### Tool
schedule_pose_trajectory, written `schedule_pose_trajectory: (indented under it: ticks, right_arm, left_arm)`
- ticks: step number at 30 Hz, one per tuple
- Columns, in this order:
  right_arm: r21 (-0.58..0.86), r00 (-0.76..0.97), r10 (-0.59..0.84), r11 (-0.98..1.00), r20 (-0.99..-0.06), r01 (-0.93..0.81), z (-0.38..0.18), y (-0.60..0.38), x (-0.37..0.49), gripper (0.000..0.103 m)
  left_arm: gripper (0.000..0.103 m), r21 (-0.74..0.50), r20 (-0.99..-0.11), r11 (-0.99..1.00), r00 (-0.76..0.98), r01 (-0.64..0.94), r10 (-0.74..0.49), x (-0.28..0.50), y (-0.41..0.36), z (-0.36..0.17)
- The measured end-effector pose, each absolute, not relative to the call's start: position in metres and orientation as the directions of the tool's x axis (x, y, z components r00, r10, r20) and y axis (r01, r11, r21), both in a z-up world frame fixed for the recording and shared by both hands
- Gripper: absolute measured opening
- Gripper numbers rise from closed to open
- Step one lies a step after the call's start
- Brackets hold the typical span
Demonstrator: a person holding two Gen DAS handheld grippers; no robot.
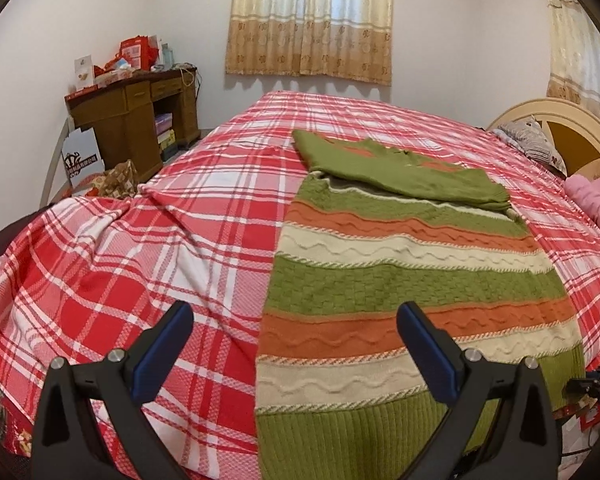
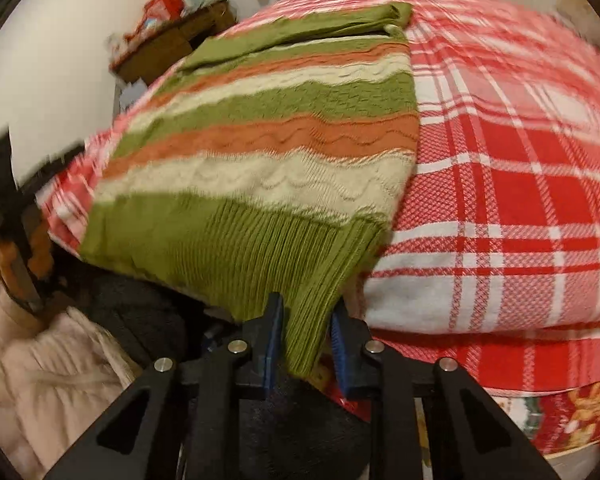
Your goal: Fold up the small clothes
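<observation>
A striped knit sweater (image 1: 412, 264) in green, orange and cream lies flat on the red plaid bed cover (image 1: 140, 264), with both sleeves folded across its upper part. My left gripper (image 1: 296, 316) is open and empty, above the sweater's left hem edge. My right gripper (image 2: 306, 316) has the sweater's green ribbed hem corner (image 2: 300, 320) between its narrowly parted fingers at the bed's near edge. The right wrist view is blurred. The sweater also shows in the right wrist view (image 2: 268, 128). The left gripper (image 2: 16, 232) shows at the left of that view.
A wooden desk (image 1: 136, 120) with boxes stands at the far left. A headboard (image 1: 556, 120), a pillow (image 1: 532, 144) and pink cloth (image 1: 596, 200) lie at the right. A pale jacket (image 2: 40, 380) shows below the bed edge.
</observation>
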State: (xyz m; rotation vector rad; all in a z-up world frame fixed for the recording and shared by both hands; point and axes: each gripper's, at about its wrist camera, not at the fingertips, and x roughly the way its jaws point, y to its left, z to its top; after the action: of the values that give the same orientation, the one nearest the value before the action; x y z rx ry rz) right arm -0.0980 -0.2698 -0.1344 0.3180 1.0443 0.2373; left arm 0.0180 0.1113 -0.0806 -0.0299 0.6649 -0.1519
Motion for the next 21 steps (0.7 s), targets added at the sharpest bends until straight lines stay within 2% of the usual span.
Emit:
schedule_pose_trajectory:
  ticks: [4, 7, 10, 16, 21]
  right_arm:
    - [0.471, 0.453, 0.424, 0.882, -0.784, -0.01, -0.148, -0.279, -0.094, 0.024]
    - [0.495, 0.409, 0.456, 0.869, -0.79, -0.012, -0.153, -0.275, -0.092, 0.008]
    - [0.531, 0.414, 0.496, 0.847, -0.763, -0.036, -0.142, -0.275, -0.089, 0.007]
    - [0.622, 0.493, 0.603, 0.769, -0.628, -0.149, -0.084, -0.28, -0.061, 0.006]
    - [0.62, 0.599, 0.577, 0.767, -0.555, -0.165, -0.049, -0.291, -0.014, 0.006]
  left_arm:
    - [0.103, -0.074, -0.609, 0.988, 0.779, 0.134, -0.151, 0.017, 0.11, -0.078]
    - [0.103, -0.066, -0.602, 0.989, 0.786, 0.129, -0.143, 0.017, 0.111, -0.075]
    - [0.103, -0.084, -0.598, 0.989, 0.788, 0.12, -0.146, 0.019, 0.118, -0.07]
    - [0.103, -0.083, -0.565, 0.992, 0.816, 0.093, -0.124, 0.024, 0.134, -0.051]
    - [0.103, -0.108, -0.551, 0.991, 0.825, 0.074, -0.122, 0.032, 0.149, -0.04]
